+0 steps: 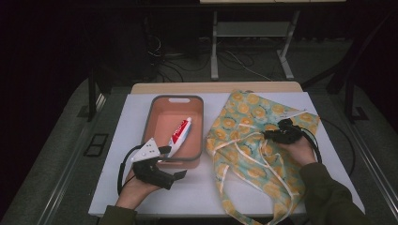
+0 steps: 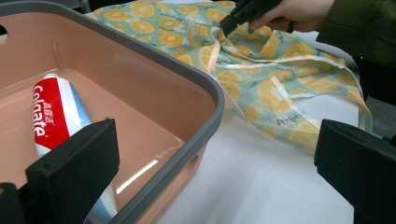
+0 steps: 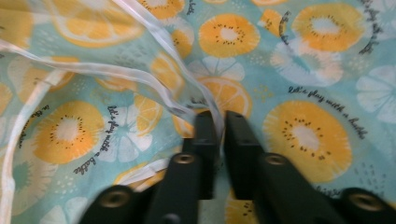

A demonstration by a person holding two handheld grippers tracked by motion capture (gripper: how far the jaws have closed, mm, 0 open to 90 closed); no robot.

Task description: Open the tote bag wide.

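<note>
The left gripper (image 1: pixel 170 162) is hovering at the near rim of the pink bin (image 1: pixel 199 123), jaws spread wide — the toothpaste tube (image 1: pixel 179 134) is lying inside. On the desk's (image 1: pixel 202 187) right, the right gripper (image 1: pixel 268 135) is pinching, seemingly, the fruit-print bag's (image 1: pixel 244 140) pale edging — jaws clenched.

place: lab or studio | evidence: dark curtained surround, floor cables (image 1: pixel 187 61), metal stand legs (image 1: pixel 214 47), white-covered table (image 1: pixel 244 187)

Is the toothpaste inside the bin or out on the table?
Inside. The toothpaste lies flat on the floor of the pink bin, within its grey rim, beside the open left gripper.
</note>
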